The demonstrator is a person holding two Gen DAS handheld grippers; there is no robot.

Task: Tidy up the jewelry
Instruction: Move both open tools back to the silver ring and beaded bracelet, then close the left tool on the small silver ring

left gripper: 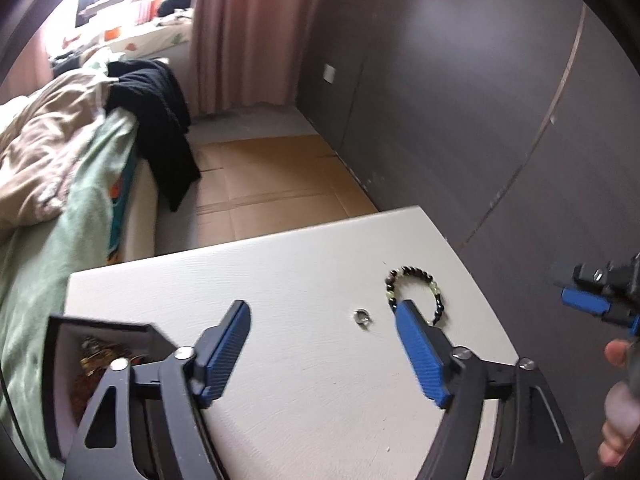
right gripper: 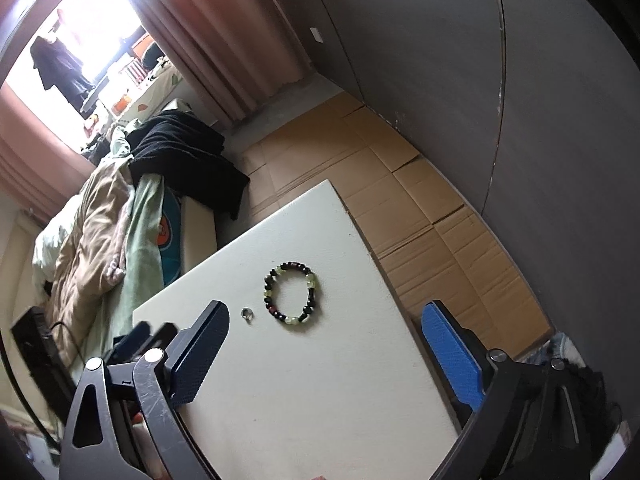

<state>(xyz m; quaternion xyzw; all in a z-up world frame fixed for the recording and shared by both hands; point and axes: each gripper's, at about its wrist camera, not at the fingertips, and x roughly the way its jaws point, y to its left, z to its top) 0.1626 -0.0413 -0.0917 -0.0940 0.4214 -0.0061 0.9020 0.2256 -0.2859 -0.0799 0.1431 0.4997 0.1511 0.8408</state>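
2 pieces of jewelry lay loose on the white table (right gripper: 320,380): a bracelet (right gripper: 291,295) of dark and pale green beads, and a small silver ring (right gripper: 246,313) just beside it. Neither had been picked up. At the table's left edge stood an open dark box (left gripper: 64,364) with a white lining, and some gold and brown bits showed inside, too blurred to name. I judged the sorting partly done at most, with both loose pieces left to go in.

The left tool (left gripper: 324,320) hung over the table with its blue pads apart and nothing between them; the ring lay beyond the gap, and one pad stood in front of the bracelet's edge without clearly touching it. The right tool (right gripper: 328,324) was spread wide and empty, with the bracelet ahead of it between the 2 pads. A hand (left gripper: 620,396) held that tool at the right.

Behind them was a bed (right gripper: 104,232) with rumpled covers.
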